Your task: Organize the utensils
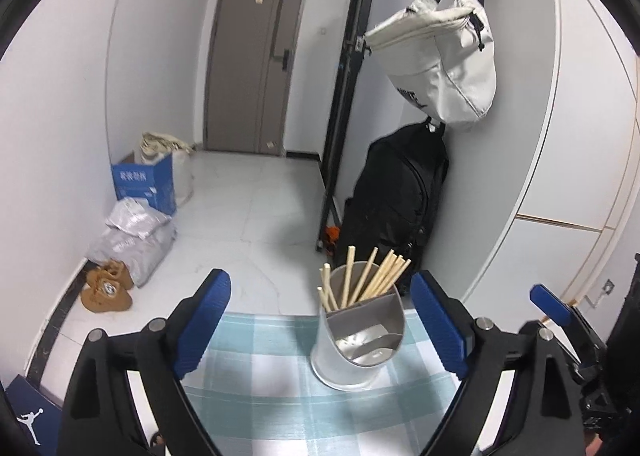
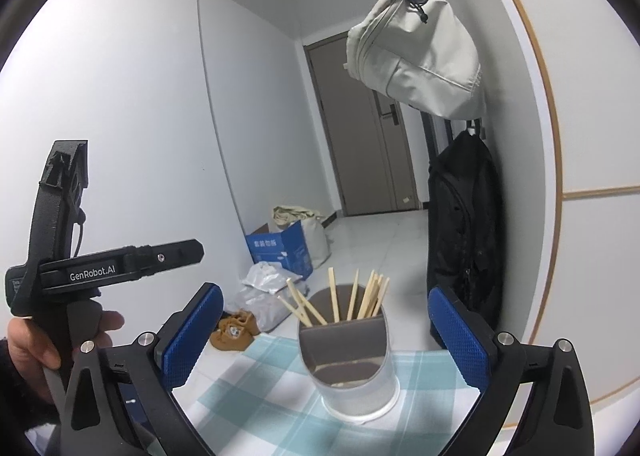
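A grey round utensil holder [image 1: 348, 364] [image 2: 356, 384] stands upright on a blue-and-white checked cloth [image 1: 260, 376] [image 2: 248, 372], close to the cloth's far edge. A divider splits it in two. Several wooden chopsticks [image 1: 372, 276] [image 2: 370, 296] stand in the far compartment, while the near one looks empty. My left gripper [image 1: 320, 278] is open, its blue pads either side of the holder and apart from it. My right gripper [image 2: 325, 292] is also open around the holder without touching it. A person's hand [image 2: 28, 348] holds the left gripper's handle.
Beyond the cloth's far edge the white tiled floor drops away. A black backpack [image 1: 400, 184] and a hanging white bag [image 1: 444, 56] are against the right wall. A blue box [image 1: 146, 180], grey parcels and brown slippers [image 1: 106, 288] lie by the left wall.
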Tool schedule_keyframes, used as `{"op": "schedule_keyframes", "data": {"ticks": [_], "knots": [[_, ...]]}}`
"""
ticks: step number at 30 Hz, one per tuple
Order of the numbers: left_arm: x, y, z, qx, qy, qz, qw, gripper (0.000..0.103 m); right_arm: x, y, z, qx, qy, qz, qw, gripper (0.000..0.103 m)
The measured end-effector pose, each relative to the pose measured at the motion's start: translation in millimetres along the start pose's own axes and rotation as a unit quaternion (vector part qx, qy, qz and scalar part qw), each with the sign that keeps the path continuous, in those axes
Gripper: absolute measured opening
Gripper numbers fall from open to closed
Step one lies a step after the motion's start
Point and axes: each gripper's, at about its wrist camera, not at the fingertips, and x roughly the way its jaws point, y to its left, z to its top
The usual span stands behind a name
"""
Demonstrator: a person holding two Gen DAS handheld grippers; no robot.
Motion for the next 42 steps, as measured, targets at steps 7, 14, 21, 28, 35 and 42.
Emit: {"op": "schedule_keyframes", "data": {"ticks": [7,14,21,28,35,42], "knots": [[-2,5,-33,0.016,-0.007,0.021,0.9996,0.089,-16,4,-32,-0.003,-0.011,-0.006,1.0,0.103],[-3,16,-77,0.019,-0.026,0.05,0.9982,0.089,-23,5,-70,-0.017,-0.015,-0.024,0.999,0.103],[4,22,-107,0.015,-0.028,0.065,0.9974,0.089,-18,14,-94,-0.041,-0.001,-0.035,0.999,0.103],[12,20,-116,0.044,-0.03,0.074,0.9958,0.089,-13,18,-107,-0.042,-0.004,-0.034,0.999,0.103],[12,23,-115,0.029,-0.024,0.068,0.997,0.089,-6,11,-109,-0.018,0.001,-0.037,0.999,0.103],[13,24,-115,0.023,-0.02,0.067,0.9973,0.089,-5,14,-111,-0.026,0.004,-0.036,0.999,0.103]]}}
